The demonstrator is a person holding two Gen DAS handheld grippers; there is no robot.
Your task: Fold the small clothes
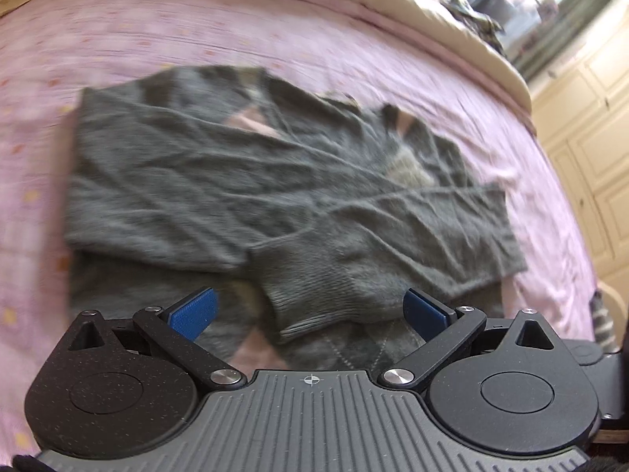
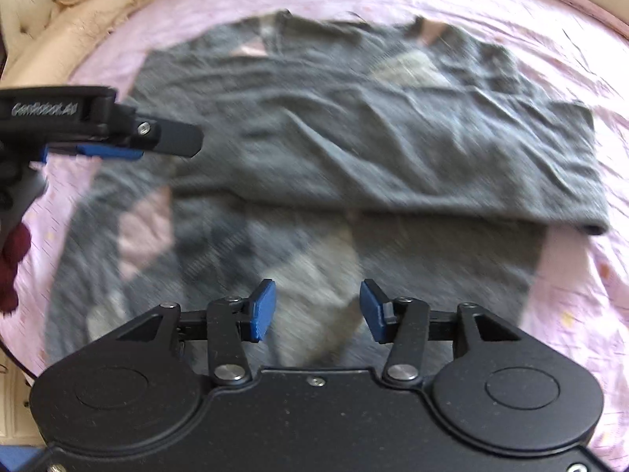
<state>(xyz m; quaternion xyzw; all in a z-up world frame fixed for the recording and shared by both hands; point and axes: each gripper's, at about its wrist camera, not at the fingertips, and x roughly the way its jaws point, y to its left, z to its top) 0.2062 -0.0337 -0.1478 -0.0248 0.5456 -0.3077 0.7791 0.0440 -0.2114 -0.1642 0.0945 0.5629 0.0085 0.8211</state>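
Observation:
A grey knitted sweater (image 1: 243,181) with pink and pale argyle patches lies spread on the pink bedspread (image 1: 157,39). One sleeve is folded across its body, and the ribbed cuff (image 1: 298,310) rests on it between my left gripper's fingers. My left gripper (image 1: 310,310) is open just above that cuff, holding nothing. In the right wrist view the sweater (image 2: 373,129) shows a folded layer over the argyle front. My right gripper (image 2: 318,310) hovers open over the lower hem area. The left gripper (image 2: 157,143) reaches in from the left edge, over the sweater's left side.
A beige quilted cover (image 1: 452,27) borders the bed's far side, with tufted beige padding (image 2: 43,8) at the corner. Cream cabinet doors (image 1: 589,149) stand to the right of the bed. A hand in a dark red glove (image 2: 11,259) holds the left gripper's handle.

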